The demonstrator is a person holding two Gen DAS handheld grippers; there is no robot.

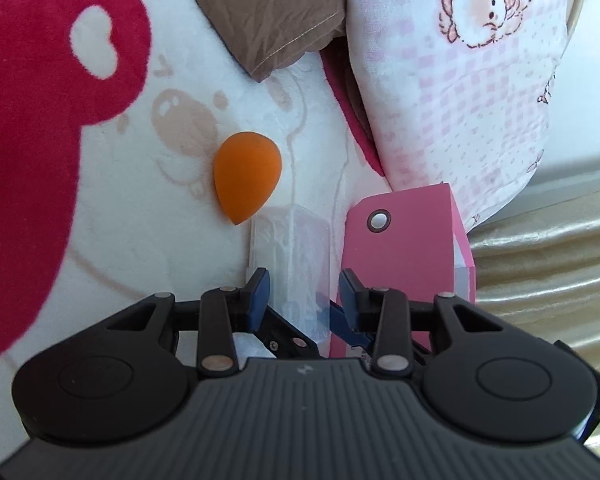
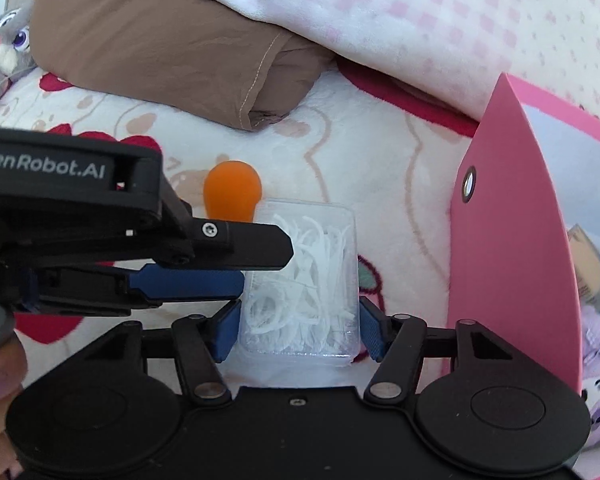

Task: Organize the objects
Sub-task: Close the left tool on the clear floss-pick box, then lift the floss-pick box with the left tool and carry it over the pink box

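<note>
A clear plastic box (image 1: 296,248) of white floss picks (image 2: 304,260) lies on a white and red plush blanket (image 1: 140,200). My left gripper (image 1: 305,284) has a blue pad on each side of the box and is shut on it; in the right wrist view this left gripper (image 2: 266,266) reaches in from the left onto the box's left edge. My right gripper (image 2: 300,328) straddles the box's near end, its pads against both sides. An orange teardrop sponge (image 1: 246,176) (image 2: 232,196) rests just beyond the box. A pink case (image 1: 396,248) (image 2: 508,240) with its flap open stands to the right.
A folded brown cloth (image 2: 160,52) and a pink checked pillow (image 2: 420,28) lie behind. A grey plush rabbit (image 2: 8,36) sits far left. A cosmetics bottle (image 2: 592,276) shows inside the pink case. Gold fabric (image 1: 548,272) borders the right. A person's hand (image 2: 0,364) holds the left gripper.
</note>
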